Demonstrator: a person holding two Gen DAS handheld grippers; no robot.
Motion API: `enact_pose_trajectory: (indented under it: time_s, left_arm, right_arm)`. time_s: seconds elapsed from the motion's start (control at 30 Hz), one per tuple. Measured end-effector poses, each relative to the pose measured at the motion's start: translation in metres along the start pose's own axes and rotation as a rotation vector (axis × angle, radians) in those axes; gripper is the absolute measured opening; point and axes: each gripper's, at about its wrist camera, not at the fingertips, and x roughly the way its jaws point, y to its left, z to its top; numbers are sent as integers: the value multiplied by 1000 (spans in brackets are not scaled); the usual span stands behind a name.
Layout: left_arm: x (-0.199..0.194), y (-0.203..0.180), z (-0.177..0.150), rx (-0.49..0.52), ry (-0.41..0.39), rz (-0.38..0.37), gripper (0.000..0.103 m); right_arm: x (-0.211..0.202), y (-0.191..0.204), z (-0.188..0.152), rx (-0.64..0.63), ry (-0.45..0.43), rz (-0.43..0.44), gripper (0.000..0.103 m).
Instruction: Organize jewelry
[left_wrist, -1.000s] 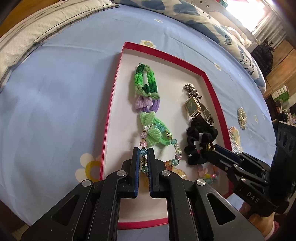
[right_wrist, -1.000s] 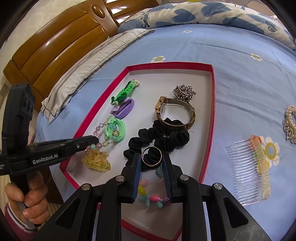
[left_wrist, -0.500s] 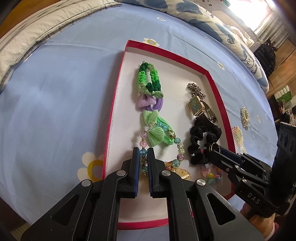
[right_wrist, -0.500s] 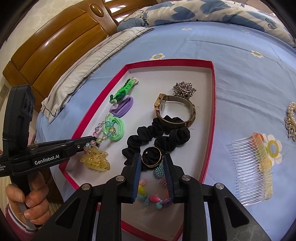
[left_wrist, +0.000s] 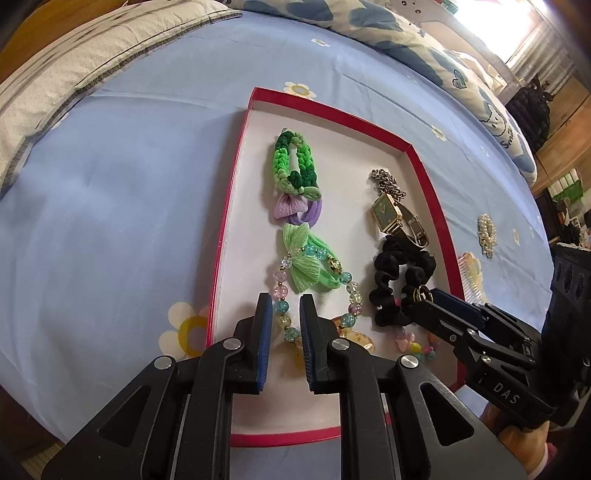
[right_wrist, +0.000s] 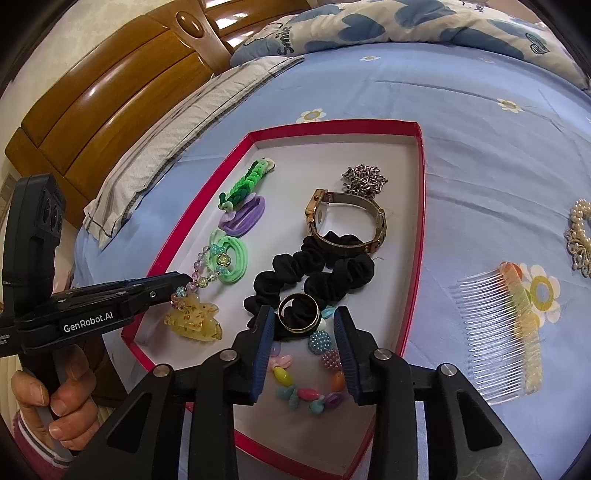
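Note:
A red-rimmed white tray (left_wrist: 236, 177) lies on the blue bedsheet and holds hair ties, a watch (left_wrist: 388, 213), a chain (right_wrist: 365, 176) and a black scrunchie (right_wrist: 314, 273). My left gripper (left_wrist: 286, 314) has its jaws slightly apart around a glass bead bracelet (left_wrist: 282, 306), beside a yellow hair claw (right_wrist: 194, 321). My right gripper (right_wrist: 304, 325) is open, and a gold ring (right_wrist: 298, 312) sits between its fingertips on the scrunchie. A pastel bead bracelet (right_wrist: 310, 387) lies under the right gripper.
A clear comb (right_wrist: 498, 332) and a pearl hair piece (right_wrist: 580, 236) lie on the sheet to the right of the tray. A pillow (right_wrist: 177, 125) and a wooden headboard (right_wrist: 110, 92) are at the far left.
My left gripper's jaws have opened slightly around the bead bracelet. My right gripper's jaws have widened and the gold ring now rests free on the scrunchie.

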Motion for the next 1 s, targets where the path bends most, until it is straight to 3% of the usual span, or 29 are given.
enact_pose_trajectory:
  time_s: [0.1, 0.3, 0.37, 0.43, 0.57, 0.8, 0.9, 1.0]
  left_arm:
    - [-4, 0, 0, -3, -7, -1, 24]
    - [-10, -1, 0, -2, -17, -2, 26]
    - [-13, -1, -1, -5, -21, -5, 34]
    - [-18, -2, -3, -3, -30, -5, 41]
    - [-25, -5, -5, 8, -50, -13, 49]
    - [-36, -10, -10, 2, -66, -41, 67]
    - [-44, -12, -13, 0, -76, -44, 73]
    - [-51, -12, -18, -13, -85, -40, 78]
  right_arm:
    - [-2, -1, 0, 2, -2, 1, 38]
    - [-9, 1, -1, 3, -15, 5, 40]
    - [-13, 1, -2, 8, -21, 9, 41]
    - [-18, 1, -2, 14, -28, 19, 44]
    - [-39, -4, -5, 39, -75, 34, 60]
    - [-64, -20, -8, 130, -127, 69, 61]
    - [-71, -27, -12, 177, -144, 97, 70]
    - [-78, -32, -18, 212, -160, 115, 71]
